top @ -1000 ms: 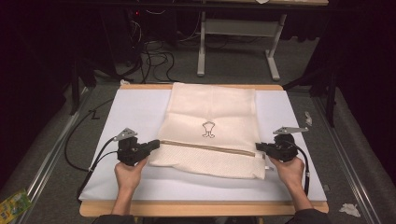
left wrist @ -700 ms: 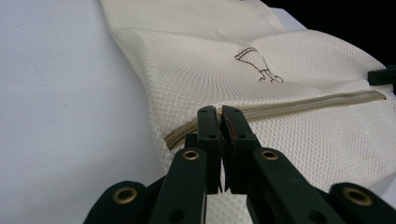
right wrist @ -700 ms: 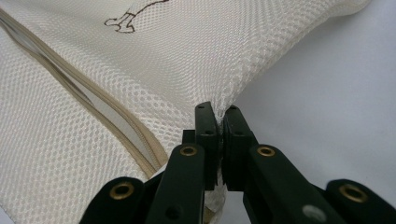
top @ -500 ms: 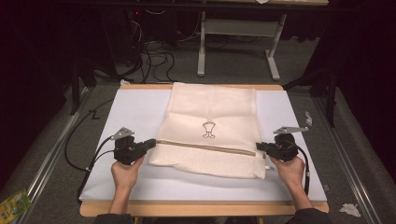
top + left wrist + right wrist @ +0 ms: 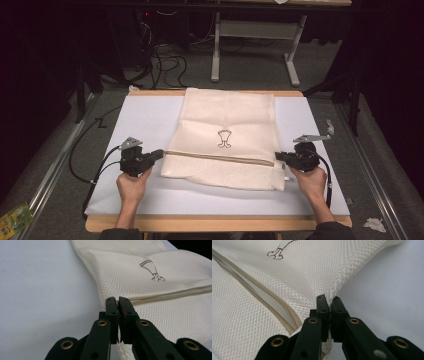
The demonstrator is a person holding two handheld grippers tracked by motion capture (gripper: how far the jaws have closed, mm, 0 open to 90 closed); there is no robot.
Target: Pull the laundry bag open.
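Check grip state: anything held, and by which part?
Both clamp the mesh bag: left hand-held gripper on its left edge at the zipper line, right hand-held gripper on its right edge.

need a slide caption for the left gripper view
Left gripper with its fingers shut on the side edge of a cream mesh bag, beside its zipper seam, on a white table cover.

I see a white sheet (image 5: 150,120) covering the wooden table (image 5: 215,223). Beyond the table's far edge stands a grey metal frame (image 5: 255,30), with black cables (image 5: 165,60) on the floor beside it. A green packet (image 5: 14,220) lies left of the table's near corner.
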